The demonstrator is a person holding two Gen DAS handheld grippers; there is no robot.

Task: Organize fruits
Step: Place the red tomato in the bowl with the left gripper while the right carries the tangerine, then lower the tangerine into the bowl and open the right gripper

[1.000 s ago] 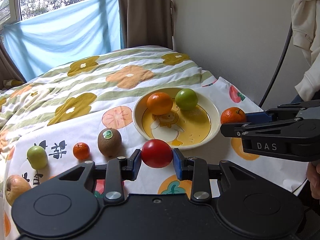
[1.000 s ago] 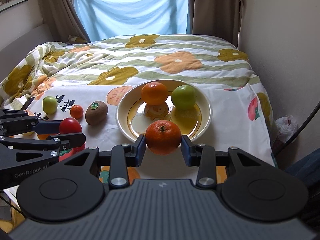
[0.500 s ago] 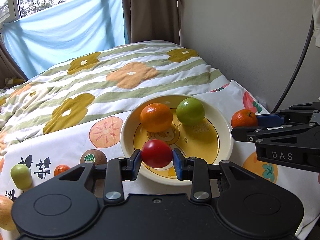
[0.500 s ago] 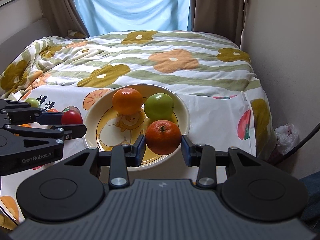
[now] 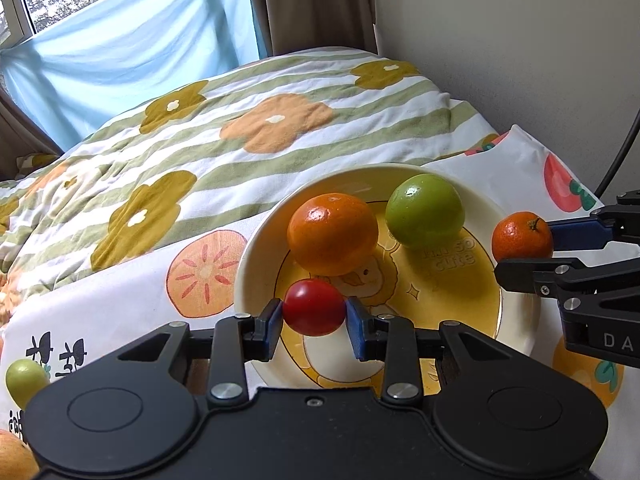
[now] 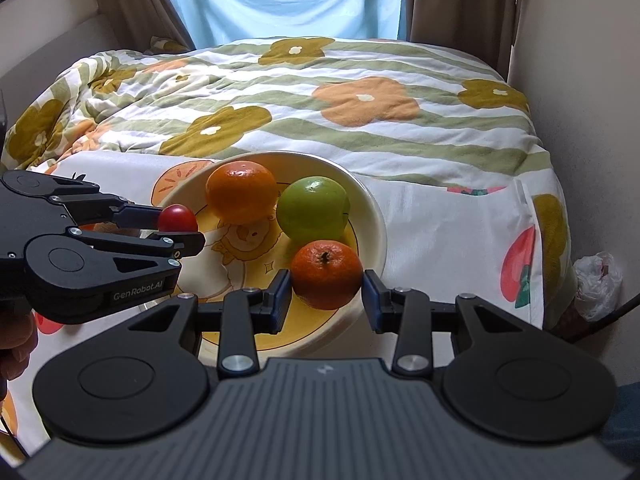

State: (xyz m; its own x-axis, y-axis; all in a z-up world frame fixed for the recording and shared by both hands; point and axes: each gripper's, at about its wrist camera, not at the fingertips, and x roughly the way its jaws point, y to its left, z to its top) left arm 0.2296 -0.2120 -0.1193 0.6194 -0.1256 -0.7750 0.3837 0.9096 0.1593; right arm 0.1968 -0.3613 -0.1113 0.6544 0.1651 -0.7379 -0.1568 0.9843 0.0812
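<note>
My left gripper (image 5: 314, 307) is shut on a small red tomato (image 5: 314, 307) and holds it over the near left part of the cream and yellow plate (image 5: 472, 196). My right gripper (image 6: 325, 276) is shut on a mandarin (image 6: 326, 274) and holds it over the plate's near right rim (image 6: 374, 220). An orange (image 5: 332, 234) and a green apple (image 5: 425, 211) lie on the plate. The mandarin (image 5: 522, 237) also shows in the left wrist view, the tomato (image 6: 177, 219) in the right wrist view.
A small green fruit (image 5: 25, 378) and a pale apple (image 5: 14, 456) lie on the fruit-print cloth at the left. The plate stands on a bed with a flower quilt (image 6: 320, 92). A wall runs along the right. A white bag (image 6: 598, 280) lies by the bed.
Both grippers have moved forward with their fruit, from in front of and beside the plate to over it. The kiwi and small orange on the cloth have dropped out of view.
</note>
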